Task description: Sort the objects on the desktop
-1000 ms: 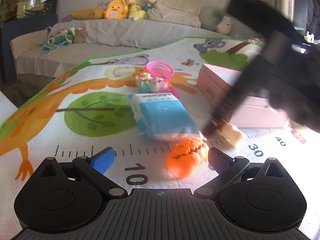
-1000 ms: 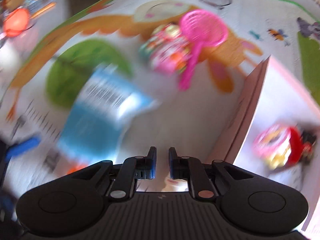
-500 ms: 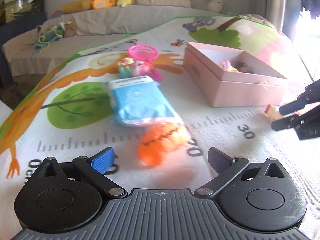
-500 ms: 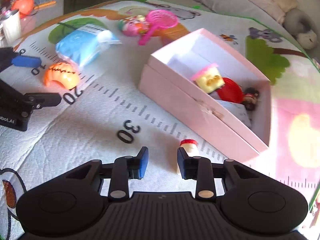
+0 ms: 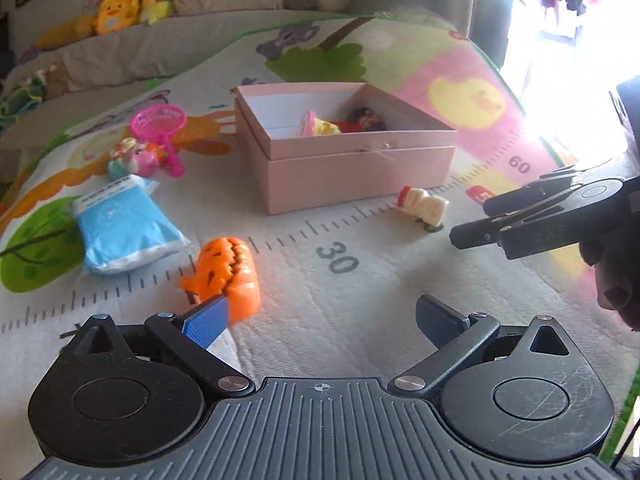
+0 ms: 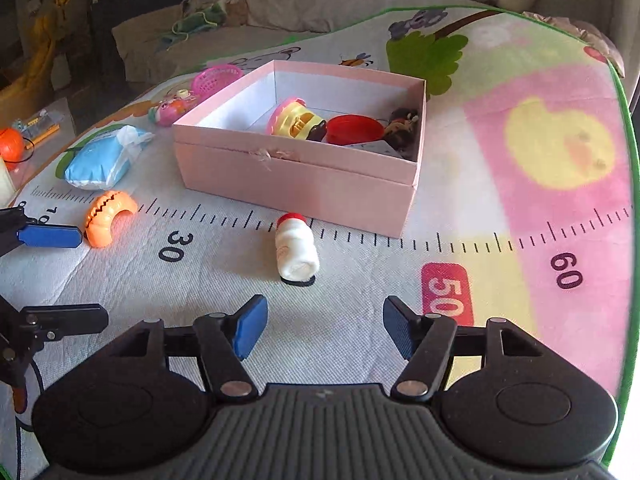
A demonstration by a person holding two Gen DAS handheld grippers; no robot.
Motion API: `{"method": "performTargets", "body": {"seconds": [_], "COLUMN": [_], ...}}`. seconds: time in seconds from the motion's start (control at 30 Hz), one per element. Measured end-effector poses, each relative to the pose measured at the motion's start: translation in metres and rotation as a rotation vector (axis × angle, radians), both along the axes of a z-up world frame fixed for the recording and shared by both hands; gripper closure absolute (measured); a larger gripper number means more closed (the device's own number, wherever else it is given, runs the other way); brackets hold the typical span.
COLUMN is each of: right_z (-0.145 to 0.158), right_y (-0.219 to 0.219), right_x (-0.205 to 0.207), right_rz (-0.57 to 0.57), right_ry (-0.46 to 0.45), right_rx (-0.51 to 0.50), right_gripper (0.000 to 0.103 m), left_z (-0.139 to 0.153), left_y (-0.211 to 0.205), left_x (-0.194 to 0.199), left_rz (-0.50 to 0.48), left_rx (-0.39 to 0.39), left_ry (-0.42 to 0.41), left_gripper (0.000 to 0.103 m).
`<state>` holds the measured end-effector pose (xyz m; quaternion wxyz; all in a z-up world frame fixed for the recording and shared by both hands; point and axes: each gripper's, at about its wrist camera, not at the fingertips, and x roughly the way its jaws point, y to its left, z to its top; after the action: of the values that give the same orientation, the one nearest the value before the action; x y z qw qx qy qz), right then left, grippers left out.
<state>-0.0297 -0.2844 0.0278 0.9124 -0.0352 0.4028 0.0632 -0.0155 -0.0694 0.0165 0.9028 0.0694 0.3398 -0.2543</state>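
Observation:
An open pink box (image 5: 360, 168) (image 6: 296, 184) stands on the play mat and holds a yellow-pink toy (image 6: 294, 120), a red bowl (image 6: 354, 128) and a dark figure. A small white bottle with a red cap (image 6: 296, 252) (image 5: 424, 208) lies on its side just in front of the box. My right gripper (image 6: 324, 328) (image 5: 480, 220) hovers short of the bottle, its jaws opening with nothing between them. My left gripper (image 5: 320, 316) (image 6: 56, 276) is open. Its left finger is right by an orange pumpkin toy (image 5: 226, 276) (image 6: 108, 218).
A blue tissue pack (image 5: 120, 232) (image 6: 104, 160), a colourful toy (image 5: 136, 160) and a pink net scoop (image 5: 158, 122) lie left of the box. A sofa with plush toys (image 5: 116, 8) runs behind the mat. The mat's green edge (image 6: 626, 160) curves down the right.
My right gripper was shut on the white bottle, let it go in front of the box, drew back and opened wider. My left gripper swung right, past the pumpkin toy.

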Motion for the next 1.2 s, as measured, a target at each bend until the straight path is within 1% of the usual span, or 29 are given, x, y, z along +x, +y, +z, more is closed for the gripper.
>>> {"method": "performTargets", "body": {"seconds": [0.03, 0.1, 0.17, 0.2, 0.23, 0.33, 0.4, 0.47, 0.6, 0.67, 0.73, 0.8, 0.83, 0.87, 0.93, 1.0, 1.03, 1.07, 1.13, 1.17, 1.2], "right_z": [-0.001, -0.004, -0.007, -0.008, -0.010, -0.011, -0.007, -0.003, 0.000, -0.002, -0.003, -0.002, -0.002, -0.001, -0.001, -0.003, -0.004, -0.005, -0.007, -0.007, -0.007], "right_y": [0.003, 0.011, 0.018, 0.020, 0.022, 0.027, 0.031, 0.041, 0.060, 0.067, 0.072, 0.072, 0.070, 0.067, 0.060, 0.050, 0.045, 0.040, 0.031, 0.029, 0.028], "right_x": [0.003, 0.010, 0.020, 0.025, 0.029, 0.032, 0.027, 0.017, 0.002, -0.001, -0.004, -0.006, -0.007, -0.008, -0.010, -0.010, -0.010, -0.009, -0.009, -0.009, -0.009], "right_rz": [0.011, 0.037, 0.048, 0.052, 0.057, 0.068, 0.096, 0.152, 0.278, 0.307, 0.306, 0.302, 0.292, 0.277, 0.233, 0.165, 0.143, 0.128, 0.108, 0.100, 0.093], "right_ry": [-0.005, -0.015, -0.015, -0.014, -0.012, -0.008, -0.006, 0.000, 0.079, 0.110, 0.105, 0.092, 0.086, 0.074, 0.042, 0.009, 0.004, 0.007, 0.020, 0.018, 0.016], "right_rx": [0.009, 0.009, -0.002, -0.002, -0.001, 0.005, 0.027, 0.038, 0.109, 0.114, 0.084, 0.045, 0.027, 0.003, -0.058, -0.129, -0.138, -0.127, -0.091, -0.080, -0.077], "right_gripper": [0.041, 0.051, 0.066, 0.069, 0.078, 0.078, 0.078, 0.078, 0.078, 0.078, 0.076, 0.069, 0.062, 0.060, 0.060, 0.055, 0.050, 0.048, 0.046, 0.042, 0.040], "left_z": [0.001, 0.002, 0.003, 0.004, 0.005, 0.005, 0.004, 0.003, 0.004, 0.003, 0.003, 0.002, 0.002, 0.002, 0.003, 0.004, 0.005, 0.007, 0.011, 0.012, 0.012], "left_y": [0.000, 0.002, 0.005, 0.007, 0.009, 0.014, 0.015, 0.017, 0.022, 0.022, 0.022, 0.026, 0.029, 0.032, 0.040, 0.046, 0.050, 0.051, 0.051, 0.049, 0.045], "left_x": [0.000, 0.001, 0.003, 0.003, 0.003, 0.005, 0.007, 0.008, 0.014, 0.015, 0.016, 0.017, 0.017, 0.018, 0.022, 0.025, 0.025, 0.025, 0.025, 0.025, 0.025], "left_rz": [0.017, 0.041, 0.057, 0.066, 0.077, 0.125, 0.170, 0.204, 0.231, 0.237, 0.241, 0.253, 0.263, 0.276, 0.317, 0.362, 0.373, 0.367, 0.326, 0.306, 0.292], "left_rx": [0.021, 0.047, 0.057, 0.060, 0.064, 0.088, 0.129, 0.171, 0.169, 0.189, 0.222, 0.256, 0.270, 0.284, 0.315, 0.332, 0.319, 0.294, 0.227, 0.201, 0.185], "left_ry": [-0.012, -0.020, -0.018, -0.018, -0.019, -0.028, -0.041, -0.061, -0.051, -0.062, -0.079, -0.100, -0.110, -0.119, -0.137, -0.148, -0.144, -0.132, -0.094, -0.076, -0.063], "left_gripper": [0.001, 0.001, 0.001, 0.001, 0.001, 0.001, 0.001, 0.001, 0.001, 0.001, 0.001, 0.001, 0.001, 0.001, 0.001, 0.001, 0.001, 0.001, 0.001, 0.001, 0.001]}}
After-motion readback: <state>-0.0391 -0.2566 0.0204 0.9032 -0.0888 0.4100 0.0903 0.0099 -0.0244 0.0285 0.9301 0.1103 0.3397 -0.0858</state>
